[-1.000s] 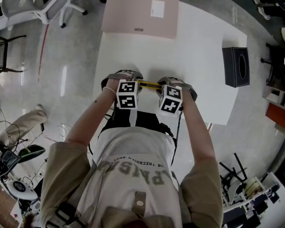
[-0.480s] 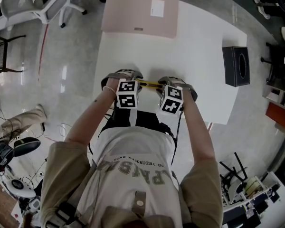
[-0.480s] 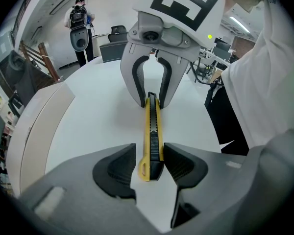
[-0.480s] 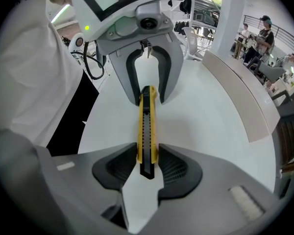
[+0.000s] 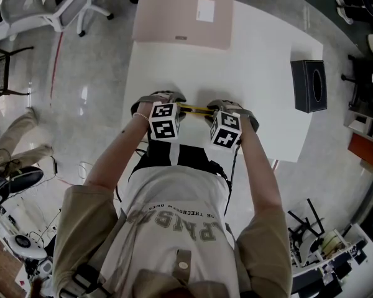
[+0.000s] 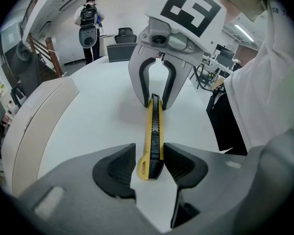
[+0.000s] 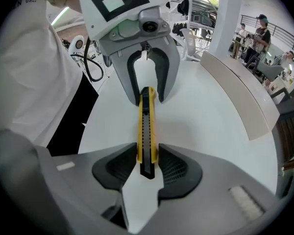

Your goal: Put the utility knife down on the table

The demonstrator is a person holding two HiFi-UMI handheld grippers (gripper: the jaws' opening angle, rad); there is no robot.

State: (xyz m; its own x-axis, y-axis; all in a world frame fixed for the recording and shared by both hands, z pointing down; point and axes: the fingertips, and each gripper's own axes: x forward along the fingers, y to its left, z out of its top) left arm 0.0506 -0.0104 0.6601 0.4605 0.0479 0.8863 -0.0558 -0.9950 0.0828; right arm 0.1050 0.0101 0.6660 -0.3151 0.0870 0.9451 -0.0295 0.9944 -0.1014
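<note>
Utility knife [image 6: 154, 126] spans both grippers, just over or already on the white table [image 5: 255, 61], can't tell which. Left gripper [image 6: 151, 164] sits loose around one end, with a gap on one side. Right gripper [image 7: 147, 161] looks pinched on the other end. I'd guess it's light, stiff, slick plastic, so grab the flat sides. Black box [image 5: 309, 87] has a top slot, contents not visible.

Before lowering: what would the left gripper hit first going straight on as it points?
Probably the white table, close under the left gripper; one end of the utility knife sits between its jaws.
</note>
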